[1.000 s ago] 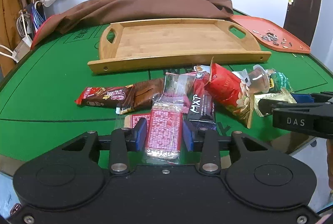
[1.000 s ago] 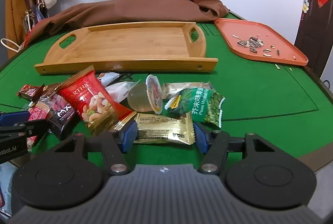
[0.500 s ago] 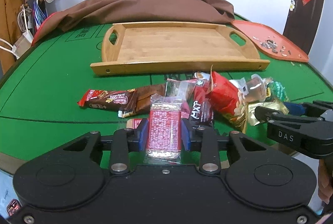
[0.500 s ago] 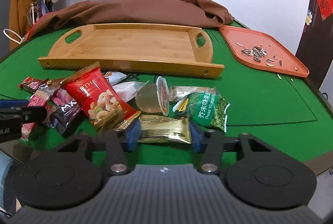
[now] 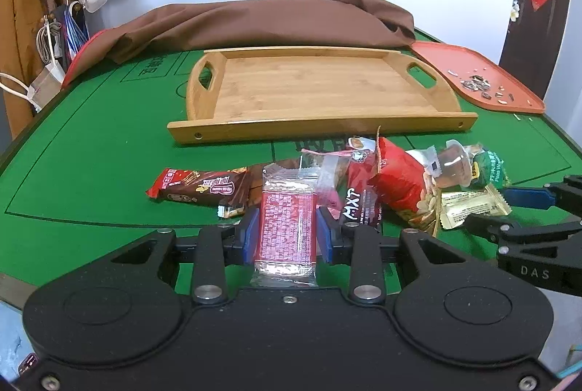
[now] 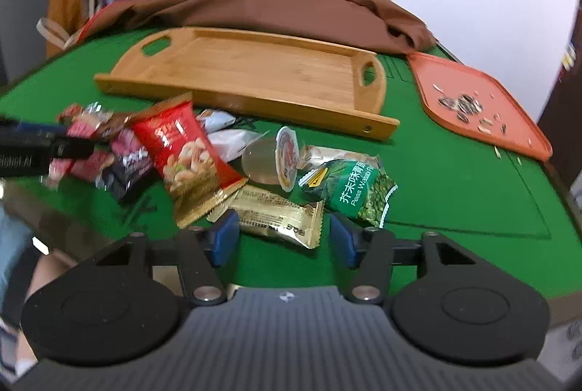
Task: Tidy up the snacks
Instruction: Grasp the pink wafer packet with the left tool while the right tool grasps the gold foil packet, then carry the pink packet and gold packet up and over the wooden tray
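On the near edge of the green table (image 5: 91, 151), the left gripper (image 5: 287, 236) clamps a red wafer packet (image 5: 286, 227). The right gripper (image 6: 283, 238), jaws just reopened, straddles a gold packet (image 6: 276, 214) untouched.

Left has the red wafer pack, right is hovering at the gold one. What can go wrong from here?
1. The left gripper pinches only the red wafer pack's near end; its far end overlaps neighbouring packets and may drag them.
2. The right gripper, jaws just reopened, has the gold packet skewed between them: likely a corner-only grip.
3. The jelly cup lies on its side and could roll.
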Tool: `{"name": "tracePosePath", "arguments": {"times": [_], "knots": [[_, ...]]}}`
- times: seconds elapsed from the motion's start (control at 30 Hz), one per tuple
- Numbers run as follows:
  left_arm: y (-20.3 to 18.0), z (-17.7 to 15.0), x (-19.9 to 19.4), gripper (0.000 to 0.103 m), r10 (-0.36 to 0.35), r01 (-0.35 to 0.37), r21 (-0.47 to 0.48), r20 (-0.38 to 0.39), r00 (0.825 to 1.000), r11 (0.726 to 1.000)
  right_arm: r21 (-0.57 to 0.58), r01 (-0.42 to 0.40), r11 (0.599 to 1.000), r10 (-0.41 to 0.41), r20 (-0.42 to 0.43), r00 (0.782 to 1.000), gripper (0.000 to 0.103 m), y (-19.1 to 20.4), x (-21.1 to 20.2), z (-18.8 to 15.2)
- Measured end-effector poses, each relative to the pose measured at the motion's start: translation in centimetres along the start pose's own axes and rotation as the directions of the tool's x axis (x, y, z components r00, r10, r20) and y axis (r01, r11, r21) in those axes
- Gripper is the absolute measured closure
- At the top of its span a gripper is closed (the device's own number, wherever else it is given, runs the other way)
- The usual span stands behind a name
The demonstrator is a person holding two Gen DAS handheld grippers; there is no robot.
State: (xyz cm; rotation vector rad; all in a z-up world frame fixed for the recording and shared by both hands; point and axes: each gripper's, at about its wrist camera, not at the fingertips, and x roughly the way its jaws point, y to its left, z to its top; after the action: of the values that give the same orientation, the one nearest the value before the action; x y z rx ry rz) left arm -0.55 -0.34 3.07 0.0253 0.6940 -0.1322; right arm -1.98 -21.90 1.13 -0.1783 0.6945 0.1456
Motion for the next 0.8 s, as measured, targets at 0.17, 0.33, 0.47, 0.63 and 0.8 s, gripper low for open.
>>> {"name": "tracePosePath", "arguments": {"times": [0.17,0.33,0.47,0.63,0.8], "knots": [[0.0,0.1,0.3,0.072,0.006,-0.006,0.002,-0.006,1.0,1.0,-0.131,-0.029,0.991,0.025,-0.032,0.999,0.034,0.0,0.6,0.4],[-0.1,0.1,0.6,0.072,0.012,-0.012,-0.007,-0.012,1.0,1.0,-0.154,-0.07,0.986,0.061,-0.062,0.996,0.048,0.0,1.0,1.3],[0.1,0.1,0.8,0.072,0.016,-0.017,-0.011,-0.017,1.0,1.0,-0.188,-0.125,0.974,0.113,-0.072,0.991,0.052,0.9,0.6,1.3],[0.4,0.1,1.0,0.072,0.018,-0.018,-0.02,-0.021,1.0,1.0,-0.211,-0.13,0.969,0.117,-0.074,0.99,0.043,0.6,0.6,1.6],[0.5,0.2,1.3,0.072,0.019,-0.02,-0.023,-0.026,0.999,1.0,-0.27,-0.118,0.956,0.103,-0.071,0.992,0.043,0.4,1.0,2.0]]}}
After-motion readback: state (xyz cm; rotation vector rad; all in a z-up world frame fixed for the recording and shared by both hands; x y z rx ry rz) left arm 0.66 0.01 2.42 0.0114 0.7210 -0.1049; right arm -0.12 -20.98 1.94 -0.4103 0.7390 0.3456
